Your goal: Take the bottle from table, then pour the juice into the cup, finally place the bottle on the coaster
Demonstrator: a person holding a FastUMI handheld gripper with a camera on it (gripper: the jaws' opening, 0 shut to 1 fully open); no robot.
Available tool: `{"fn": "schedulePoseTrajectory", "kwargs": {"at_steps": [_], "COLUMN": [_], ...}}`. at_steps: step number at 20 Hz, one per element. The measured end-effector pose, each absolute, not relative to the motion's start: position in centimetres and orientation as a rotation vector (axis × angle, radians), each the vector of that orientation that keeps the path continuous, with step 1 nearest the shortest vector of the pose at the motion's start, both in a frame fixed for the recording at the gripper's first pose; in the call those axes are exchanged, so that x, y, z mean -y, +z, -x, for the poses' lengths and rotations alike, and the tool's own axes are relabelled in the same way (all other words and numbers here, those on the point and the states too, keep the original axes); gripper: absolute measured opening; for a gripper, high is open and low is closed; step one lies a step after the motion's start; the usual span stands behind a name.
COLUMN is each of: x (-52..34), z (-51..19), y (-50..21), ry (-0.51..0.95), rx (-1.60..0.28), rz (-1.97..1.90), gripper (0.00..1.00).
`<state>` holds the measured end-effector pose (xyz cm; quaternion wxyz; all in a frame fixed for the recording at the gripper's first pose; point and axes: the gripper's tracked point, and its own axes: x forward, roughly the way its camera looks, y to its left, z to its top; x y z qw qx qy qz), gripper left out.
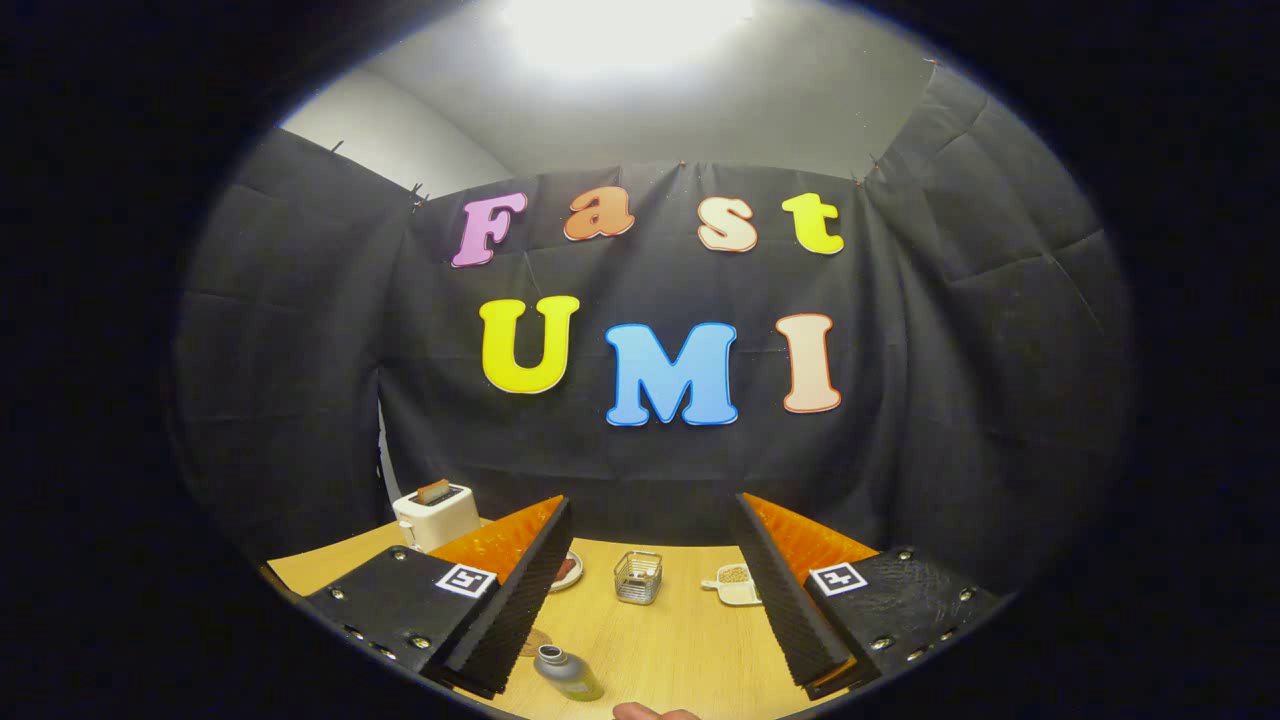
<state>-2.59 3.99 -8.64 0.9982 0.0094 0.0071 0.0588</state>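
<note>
Step one is what you are on: the bottle [566, 672] has not been taken yet. Your hand-held gripper [650, 600] is held high above the worktop [680, 640], its two fingers spread wide with nothing between them. The bottle stands near the worktop's near edge, just beside the inner face of the left finger and below its tip, its grey cap pointing up toward you. Something round and flat lies on the worktop right behind the bottle, half hidden by that finger; it may be the coaster, but I cannot tell.

Toward the far edge sit a small clear glass cup [638, 577], between the fingers and beyond them, a small white dish [735, 585] just beside the right finger, and a round plate [567, 571] peeking out by the left finger. A white toaster [436, 514] stands at the far left corner. A fingertip [650, 712] shows at the near edge.

Next, in my judgement, you need to drop down and shift left so the bottle's body comes squarely between the fingers, below the cap, then close on it. Keep the left finger clear of the cap on the way down, or you could tip the bottle over.
</note>
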Motion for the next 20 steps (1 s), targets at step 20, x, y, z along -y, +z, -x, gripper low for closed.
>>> {"fn": "schedulePoseTrajectory", "kwargs": {"at_steps": [20], "x": [-12.9], "z": [4.0], "y": [-33.6], "ry": [0.127], "rx": [-0.112], "rz": [0.028], "gripper": [0.98]}}
